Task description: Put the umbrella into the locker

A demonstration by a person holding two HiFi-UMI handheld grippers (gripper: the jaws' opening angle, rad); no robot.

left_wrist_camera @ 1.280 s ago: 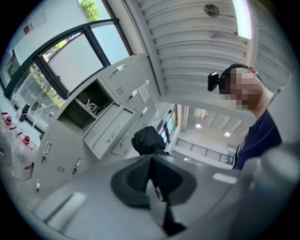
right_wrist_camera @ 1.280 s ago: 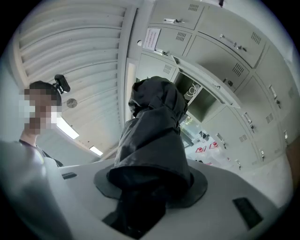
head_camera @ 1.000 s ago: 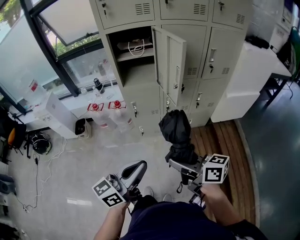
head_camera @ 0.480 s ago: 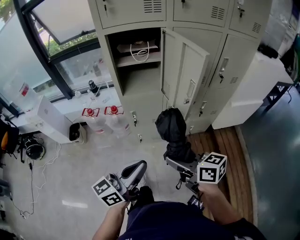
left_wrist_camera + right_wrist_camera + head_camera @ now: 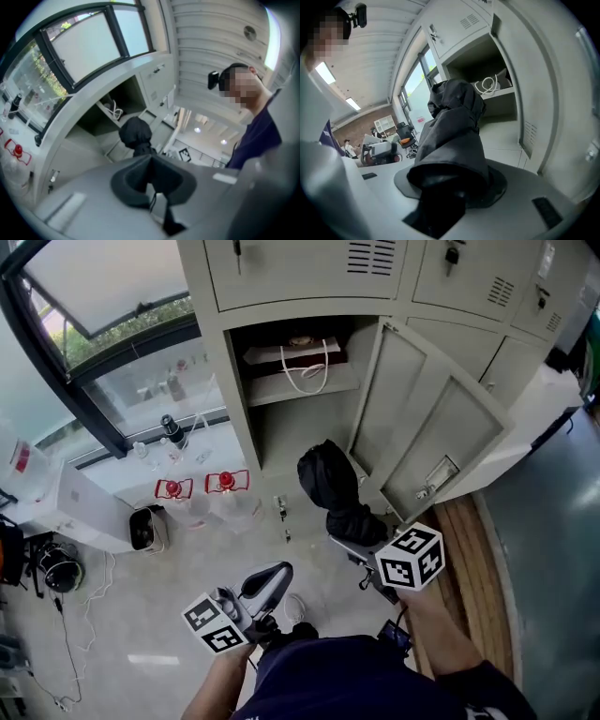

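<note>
Closest in, by the person's leg: left gripper (image 5: 270, 577), fingers shut together, nothing between. Just right of it: right gripper (image 5: 352, 542), fingers clamped on the lower end of the black umbrella (image 5: 328, 479). Held in the air, tilted up, right in front of the open locker (image 5: 246, 418), not inside. Beyond: door (image 5: 431, 442) swung wide to the right, white cord (image 5: 305, 367) on the upper shelf. Left of locker: two red-capped bottles (image 5: 225, 486) on the floor.
</note>
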